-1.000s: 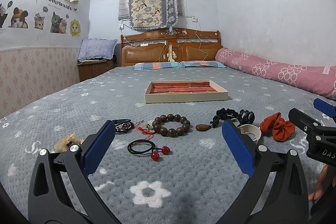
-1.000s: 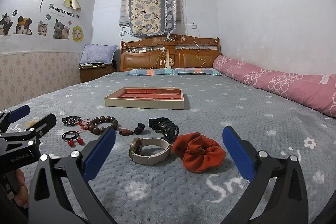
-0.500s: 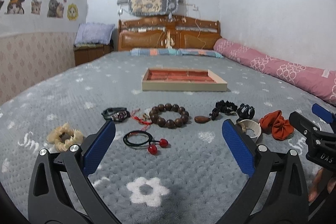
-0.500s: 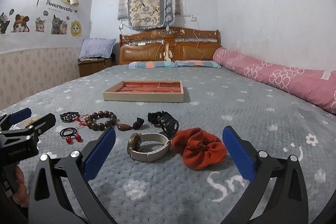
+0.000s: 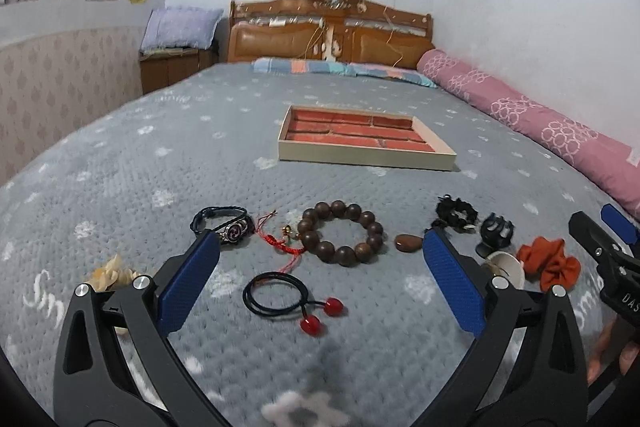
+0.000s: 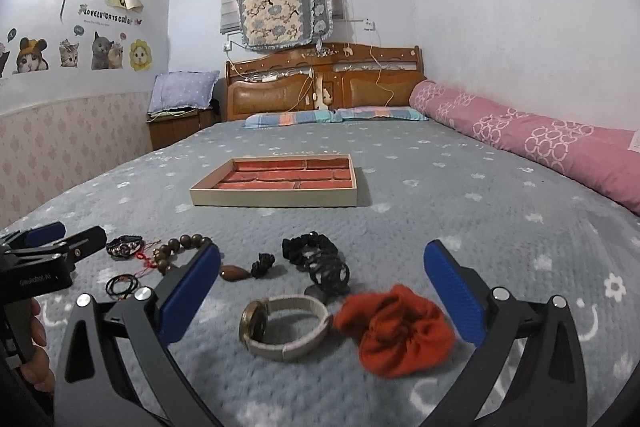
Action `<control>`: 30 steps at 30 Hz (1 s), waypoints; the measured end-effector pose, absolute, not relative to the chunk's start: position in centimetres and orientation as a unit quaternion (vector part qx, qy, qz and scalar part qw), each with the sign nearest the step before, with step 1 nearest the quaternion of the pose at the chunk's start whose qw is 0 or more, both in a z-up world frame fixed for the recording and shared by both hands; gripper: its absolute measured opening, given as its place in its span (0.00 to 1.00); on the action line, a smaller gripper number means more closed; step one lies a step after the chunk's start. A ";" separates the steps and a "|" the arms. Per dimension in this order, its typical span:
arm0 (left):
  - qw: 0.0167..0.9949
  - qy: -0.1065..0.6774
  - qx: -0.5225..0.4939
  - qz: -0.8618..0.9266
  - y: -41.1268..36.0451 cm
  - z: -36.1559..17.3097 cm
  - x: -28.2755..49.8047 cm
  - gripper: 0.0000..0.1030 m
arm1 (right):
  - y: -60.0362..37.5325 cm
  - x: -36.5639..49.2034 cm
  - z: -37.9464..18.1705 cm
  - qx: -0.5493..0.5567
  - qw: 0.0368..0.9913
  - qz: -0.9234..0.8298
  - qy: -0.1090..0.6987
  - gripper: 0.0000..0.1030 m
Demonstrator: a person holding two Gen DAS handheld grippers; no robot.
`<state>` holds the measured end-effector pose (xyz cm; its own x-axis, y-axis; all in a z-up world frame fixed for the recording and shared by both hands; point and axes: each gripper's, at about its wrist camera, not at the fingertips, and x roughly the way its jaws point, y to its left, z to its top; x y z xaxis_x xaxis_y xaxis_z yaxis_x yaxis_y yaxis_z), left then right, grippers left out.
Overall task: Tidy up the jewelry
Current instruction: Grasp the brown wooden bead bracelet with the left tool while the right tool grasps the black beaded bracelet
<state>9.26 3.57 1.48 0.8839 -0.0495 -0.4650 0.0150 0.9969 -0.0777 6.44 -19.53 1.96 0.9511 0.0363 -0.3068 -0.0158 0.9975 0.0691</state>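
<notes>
A beige tray (image 5: 362,158) (image 6: 272,200) with red compartments lies mid-bed. My left gripper (image 5: 320,281) is open above a black hair tie with red beads (image 5: 288,297); beyond it lie a wooden bead bracelet (image 5: 342,237), a red cord charm (image 5: 280,241) and a black braided bracelet (image 5: 226,225). My right gripper (image 6: 322,289) is open, with a beige-strapped watch (image 6: 284,323) and an orange scrunchie (image 6: 400,331) between its fingers. A black claw clip (image 6: 328,273), black scrunchie (image 6: 308,249) and brown pendant (image 6: 234,272) lie just past them.
A cream scrunchie (image 5: 110,273) lies at the left on the grey bedspread (image 5: 160,163). A pink bolster (image 6: 540,143) runs along the right wall and a wooden headboard (image 6: 324,83) stands at the back. A hand (image 6: 36,331) holds the other gripper's handle.
The left gripper has tilted down and moved closer to the hair tie and bead bracelet. The right gripper has dipped slightly toward the watch and scrunchie. Both stay open.
</notes>
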 end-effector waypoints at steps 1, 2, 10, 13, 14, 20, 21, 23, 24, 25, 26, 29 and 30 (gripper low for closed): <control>0.968 0.246 -0.041 -0.014 3.9 1.5 9.9 0.95 | -19.6 7.0 2.0 0.033 0.986 0.013 0.162 0.96; 0.967 0.250 -0.042 -0.012 4.1 1.5 10.4 0.95 | -19.6 7.6 2.1 0.032 0.985 0.012 0.168 0.96; 0.957 0.288 -0.033 -0.006 4.9 1.5 14.3 0.95 | -19.4 12.4 2.2 0.014 0.976 0.003 0.218 0.96; 0.953 0.301 -0.025 -0.009 4.8 1.5 16.0 0.95 | -19.3 14.1 2.6 0.005 0.974 -0.001 0.227 0.96; 0.951 0.308 -0.023 -0.009 4.8 1.4 16.7 0.95 | -19.2 14.8 2.7 0.004 0.973 -0.001 0.232 0.96; 0.941 0.337 -0.030 -0.027 4.2 0.3 19.9 0.95 | -19.2 19.1 2.0 -0.011 0.961 -0.015 0.275 0.96; 0.939 0.341 -0.030 -0.030 3.9 0.1 20.5 0.95 | -19.2 19.9 1.8 -0.013 0.959 -0.019 0.284 0.96; 0.937 0.348 -0.027 -0.033 3.5 -0.3 21.3 0.95 | -19.2 21.2 1.2 -0.017 0.952 -0.021 0.303 0.96; 0.934 0.354 -0.023 -0.036 3.3 -0.5 21.9 0.95 | -19.2 21.9 0.9 -0.019 0.949 -0.020 0.315 0.96; 0.933 0.357 -0.022 -0.036 3.2 -0.6 22.2 0.95 | -19.2 22.6 0.5 -0.021 0.944 -0.021 0.329 0.96; 0.931 0.362 -0.021 -0.037 3.0 -0.9 22.6 0.94 | -19.2 23.3 0.1 -0.023 0.940 -0.023 0.341 0.96; 0.924 0.378 -0.028 -0.043 2.8 -1.6 23.7 0.94 | -19.4 24.3 -0.5 -0.021 0.935 -0.021 0.353 0.96; 0.922 0.385 -0.029 -0.041 2.8 -2.0 24.1 0.93 | -19.3 24.6 -0.7 -0.024 0.934 -0.024 0.356 0.96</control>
